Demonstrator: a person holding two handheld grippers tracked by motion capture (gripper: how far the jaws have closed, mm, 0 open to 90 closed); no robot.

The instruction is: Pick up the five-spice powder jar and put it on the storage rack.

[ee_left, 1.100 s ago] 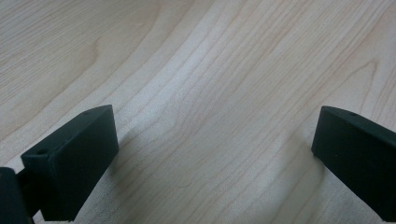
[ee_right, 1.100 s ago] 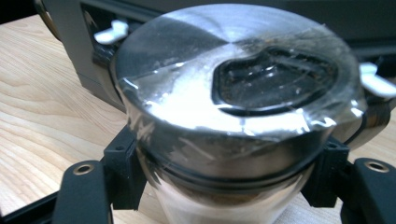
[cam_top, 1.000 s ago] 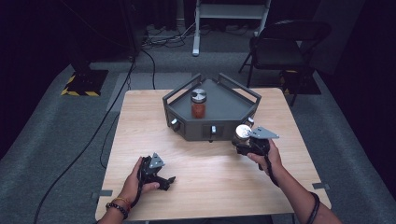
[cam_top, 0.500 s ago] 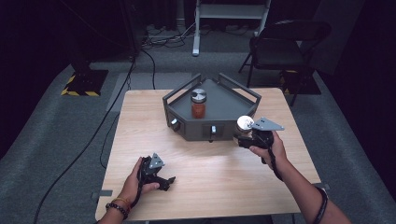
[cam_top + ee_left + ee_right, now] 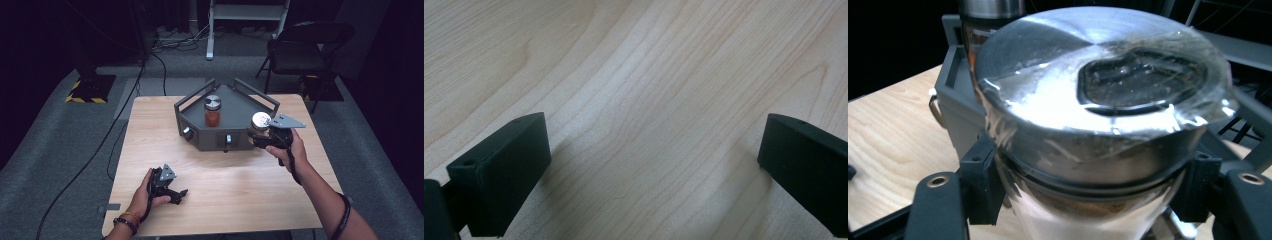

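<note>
Two jars: one (image 5: 212, 110) with red contents stands in the tray, one (image 5: 260, 121) is clamped in the right hand-held gripper.

Two metal lids, one on each jar; the held jar's lid (image 5: 1098, 80) has clear film over it.

One grey tray (image 5: 235, 137), with two small knobs on its front walls, one (image 5: 187, 132) to the left and one (image 5: 228, 139) at the middle.

One wooden desk (image 5: 150, 130).

Two hand-held grippers: the left (image 5: 172, 192) lies on the desk with jaws apart, the right (image 5: 260, 137) grips its jar.

Two hands, left (image 5: 145, 192) and right (image 5: 290, 150), one on each gripper.

One folding chair (image 5: 300, 50) behind the desk.

One bracelet (image 5: 125, 220) on the left wrist.
</note>
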